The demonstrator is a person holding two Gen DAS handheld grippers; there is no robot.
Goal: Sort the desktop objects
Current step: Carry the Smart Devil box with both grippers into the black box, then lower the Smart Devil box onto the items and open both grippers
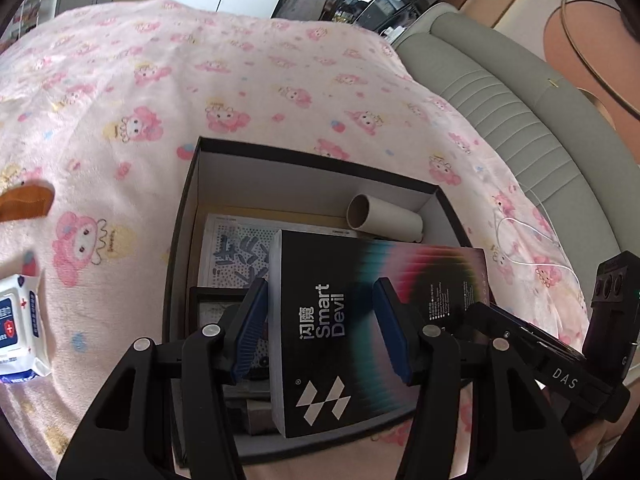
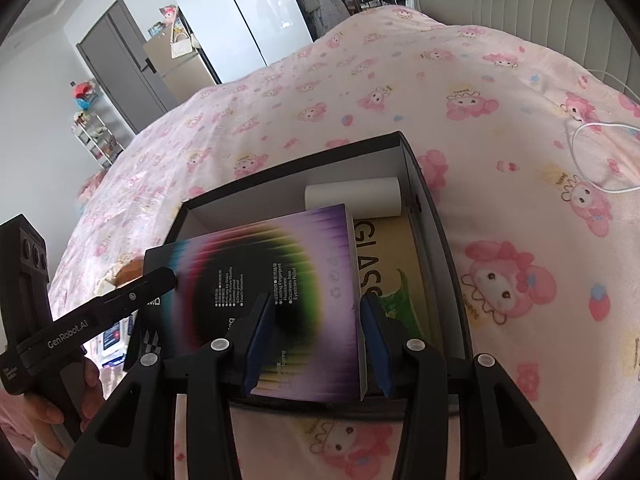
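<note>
A black "Smart Devil" box (image 1: 420, 272) with a rainbow print lies tilted on top of the contents of an open black storage box (image 1: 312, 156) on the pink bedspread. My left gripper (image 1: 323, 330) is open over its near end, one pad beside the box's white side and the other above its face. My right gripper (image 2: 318, 340) is open too, over the same box (image 2: 280, 248), with its right pad by the box's edge. Each view shows the other gripper at its side. Also inside are a cardboard tube (image 1: 384, 216) and a tan "GLASS" pack (image 2: 384, 248).
A wipes pack (image 1: 16, 320) and a brown object (image 1: 24, 200) lie on the bedspread to the left of the storage box (image 2: 292, 168). A white cable (image 2: 592, 152) trails at the right. A padded grey headboard (image 1: 520, 120) borders the bed. A hand (image 2: 48, 396) holds the left gripper.
</note>
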